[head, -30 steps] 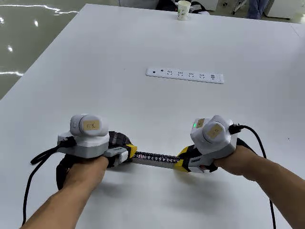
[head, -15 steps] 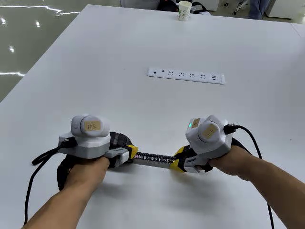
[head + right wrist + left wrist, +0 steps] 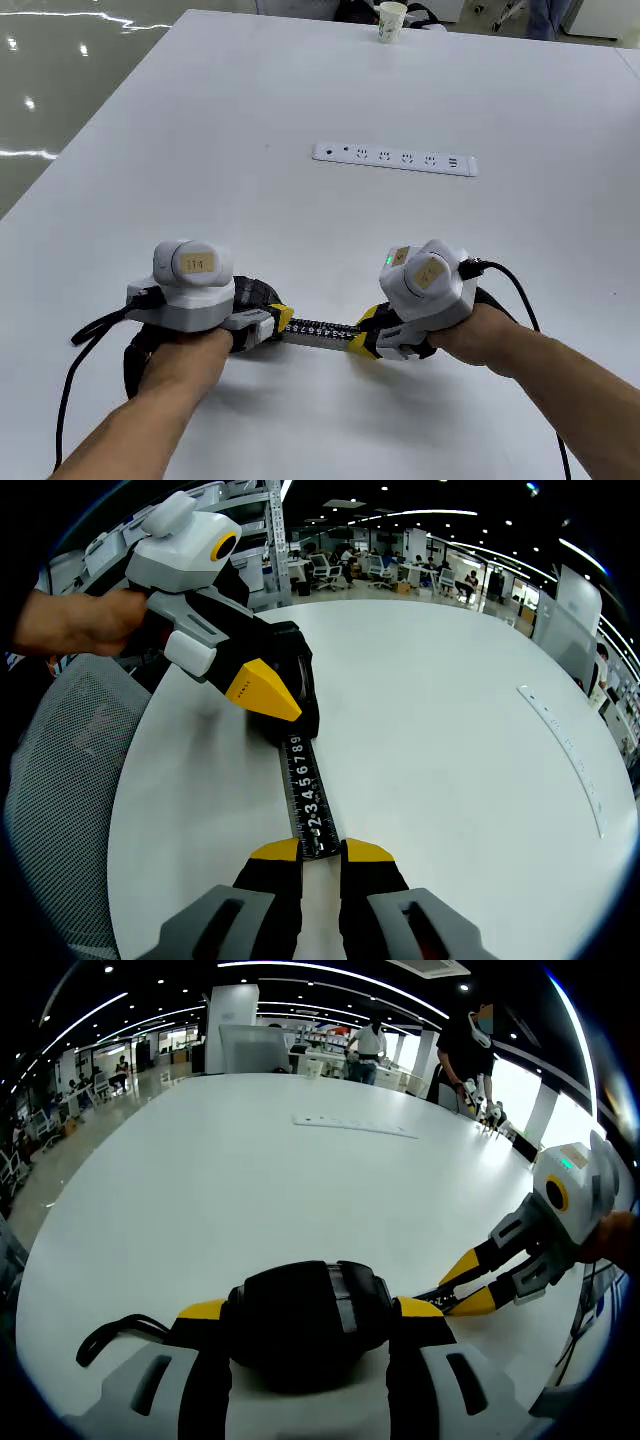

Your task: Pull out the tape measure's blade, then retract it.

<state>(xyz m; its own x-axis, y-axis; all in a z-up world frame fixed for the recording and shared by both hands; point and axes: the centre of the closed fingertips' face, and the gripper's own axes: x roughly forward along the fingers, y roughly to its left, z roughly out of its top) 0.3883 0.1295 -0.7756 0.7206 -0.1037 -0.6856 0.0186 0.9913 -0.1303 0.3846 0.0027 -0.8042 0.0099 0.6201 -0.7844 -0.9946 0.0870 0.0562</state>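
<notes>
A black tape measure case (image 3: pixel 252 300) lies on the white table (image 3: pixel 300 90), and my left gripper (image 3: pixel 270 322) is shut on it. In the left gripper view the case (image 3: pixel 305 1315) fills the gap between the yellow-tipped jaws of the left gripper (image 3: pixel 310 1310). A short length of numbered blade (image 3: pixel 318 330) runs from the case to my right gripper (image 3: pixel 365 338), which is shut on the blade's end. In the right gripper view the blade (image 3: pixel 305 790) leads from the right gripper (image 3: pixel 320 852) up to the case (image 3: pixel 300 685), held by the left gripper (image 3: pixel 262 690).
A white power strip (image 3: pixel 395 159) lies at mid-table and a paper cup (image 3: pixel 391 21) stands near the far edge. Black cables (image 3: pixel 80 335) trail from both grippers. The table's left edge borders a shiny floor. A grey mesh chair (image 3: pixel 70 780) is beside the table.
The right gripper has moved left toward the left gripper, so the exposed blade is shorter. The left gripper and the case have barely shifted.
</notes>
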